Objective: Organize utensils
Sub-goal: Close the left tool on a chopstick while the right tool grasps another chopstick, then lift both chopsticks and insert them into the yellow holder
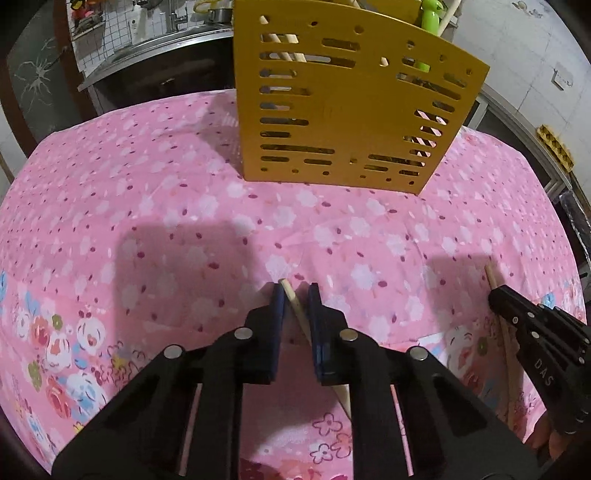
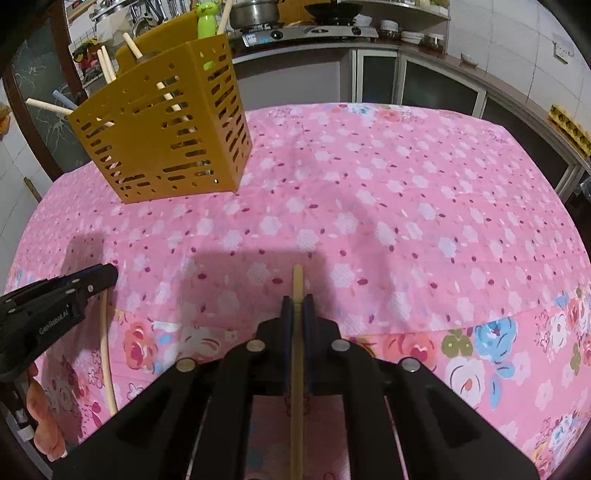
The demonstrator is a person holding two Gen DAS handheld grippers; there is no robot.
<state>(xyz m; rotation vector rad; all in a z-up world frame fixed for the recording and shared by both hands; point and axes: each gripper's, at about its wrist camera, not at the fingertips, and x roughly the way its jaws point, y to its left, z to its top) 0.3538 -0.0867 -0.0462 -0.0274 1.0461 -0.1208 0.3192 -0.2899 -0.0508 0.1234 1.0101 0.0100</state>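
Note:
A yellow slotted utensil holder point(image 1: 347, 107) stands on the pink floral tablecloth point(image 1: 166, 206), with several wooden chopsticks and a green item in it; it also shows in the right wrist view point(image 2: 166, 129). My left gripper point(image 1: 298, 291) has its blue pads either side of a wooden chopstick point(image 1: 295, 302) that lies slanted between them, with a gap to the right pad. My right gripper point(image 2: 297, 301) is shut on another wooden chopstick point(image 2: 297, 284) that sticks out past its tips. Each gripper shows in the other's view, the right one point(image 1: 496, 295) and the left one point(image 2: 107, 275).
The table's far edge lies behind the holder. Beyond it are a kitchen counter with a sink point(image 1: 155, 40), a gas stove with pots point(image 2: 306, 29) and cabinets point(image 2: 424, 85). A yellow egg tray point(image 2: 569, 125) sits at the right.

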